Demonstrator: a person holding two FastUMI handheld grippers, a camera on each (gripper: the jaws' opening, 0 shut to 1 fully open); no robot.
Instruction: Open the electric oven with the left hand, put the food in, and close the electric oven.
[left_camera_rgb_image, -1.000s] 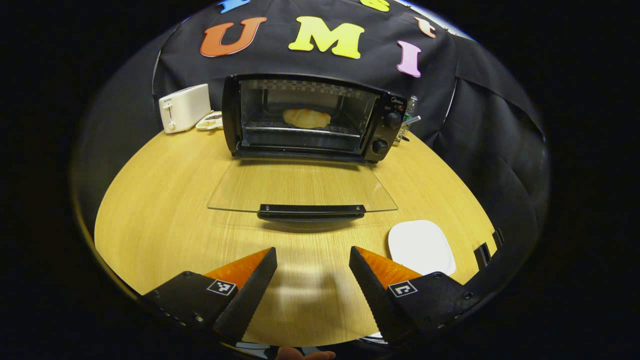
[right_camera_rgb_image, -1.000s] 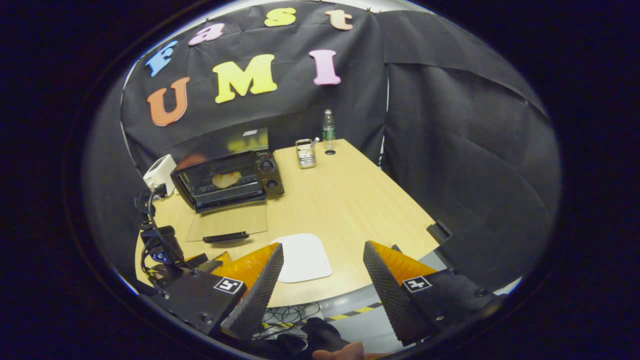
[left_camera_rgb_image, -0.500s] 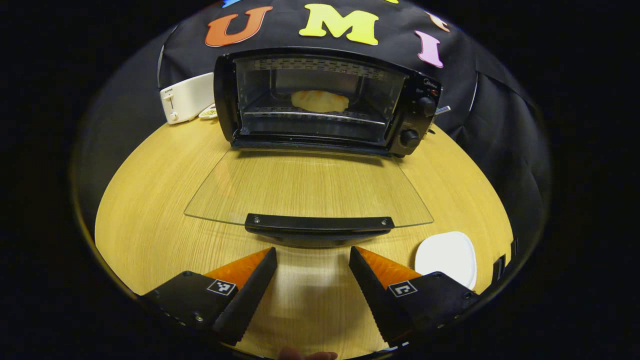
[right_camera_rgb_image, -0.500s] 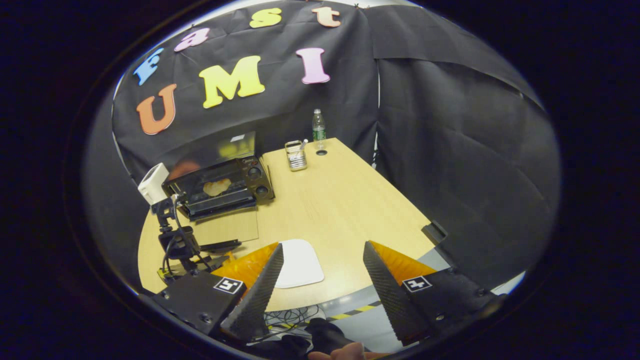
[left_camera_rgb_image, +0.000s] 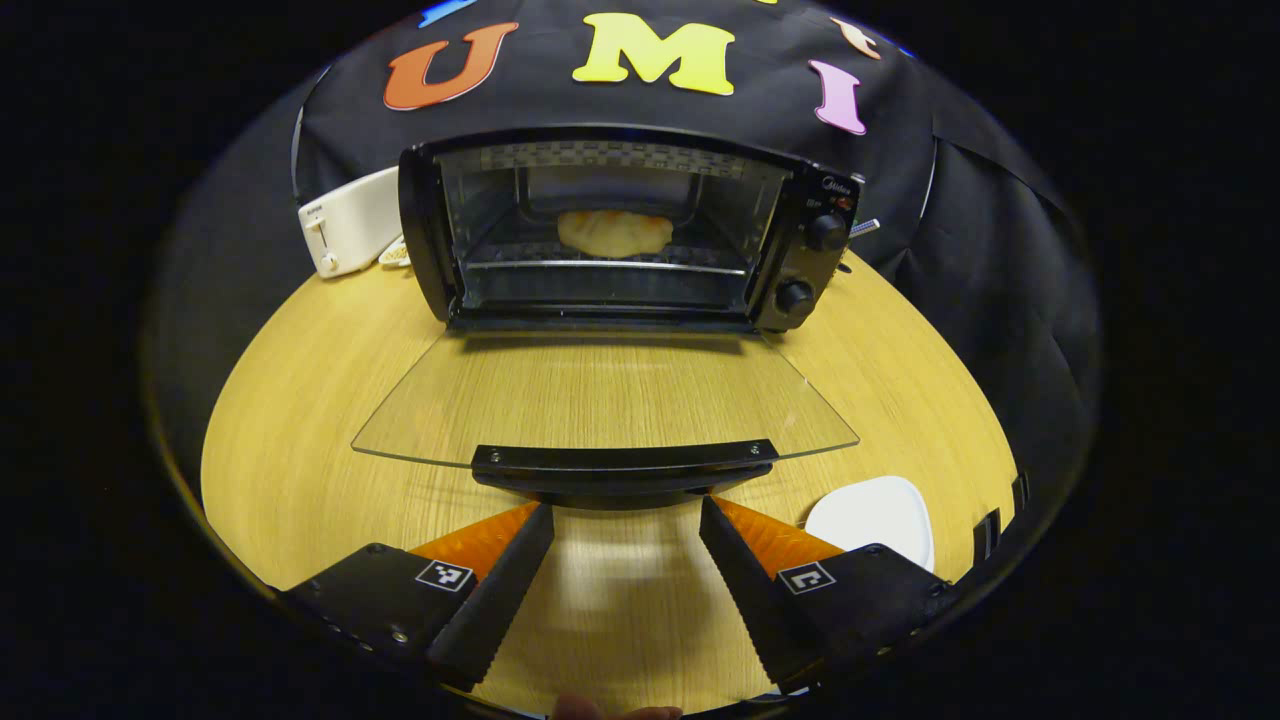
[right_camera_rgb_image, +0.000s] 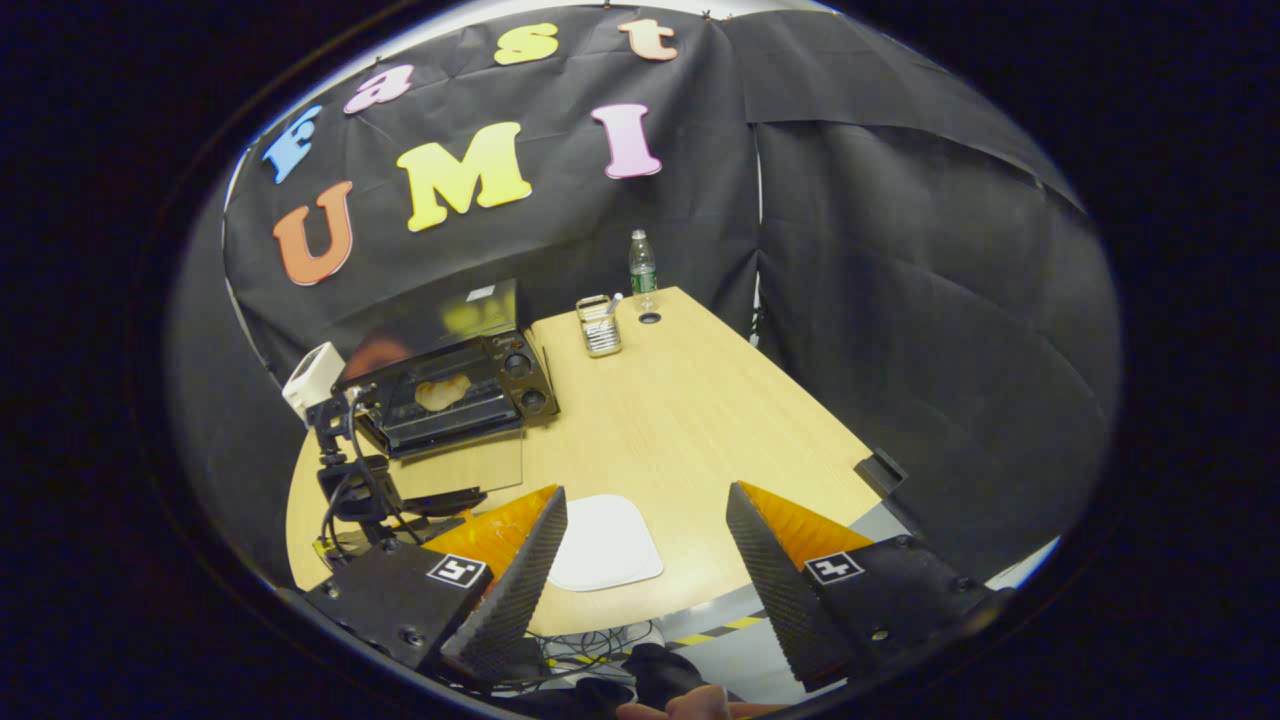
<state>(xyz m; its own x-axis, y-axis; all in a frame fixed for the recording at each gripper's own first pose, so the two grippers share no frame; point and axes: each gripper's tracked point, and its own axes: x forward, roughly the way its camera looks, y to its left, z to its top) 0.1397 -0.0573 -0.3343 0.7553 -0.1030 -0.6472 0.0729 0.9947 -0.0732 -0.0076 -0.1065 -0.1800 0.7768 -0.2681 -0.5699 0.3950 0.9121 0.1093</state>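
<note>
The oven (left_camera_rgb_image: 610, 235) stands at the far side of the desk (left_camera_rgb_image: 300, 440) with its glass door (left_camera_rgb_image: 600, 400) folded down flat, and the food (left_camera_rgb_image: 613, 232), a pale bun, already lies on the rack inside. The left gripper (left_camera_rgb_image: 625, 515) waits just in front of the door handle (left_camera_rgb_image: 622, 465) with its fingers spread and nothing between them; the tips are very near the handle, but I cannot tell if they touch it. The right gripper (right_camera_rgb_image: 645, 510) is held well back at the near edge of the desk, above the white plate (right_camera_rgb_image: 603, 542), also spread and empty. So it seems that only the closing is left. What could go wrong: if the fingers close too low or too early, they may slide under the handle and miss it, or push on the glass and not on the bar. A fast lift could let the door slam and shake the food on the rack, or shift the light oven backward toward the toaster (left_camera_rgb_image: 345, 220) beside it. There is a small brand mark above the knobs (left_camera_rgb_image: 826, 232), but it is too small to read.
</note>
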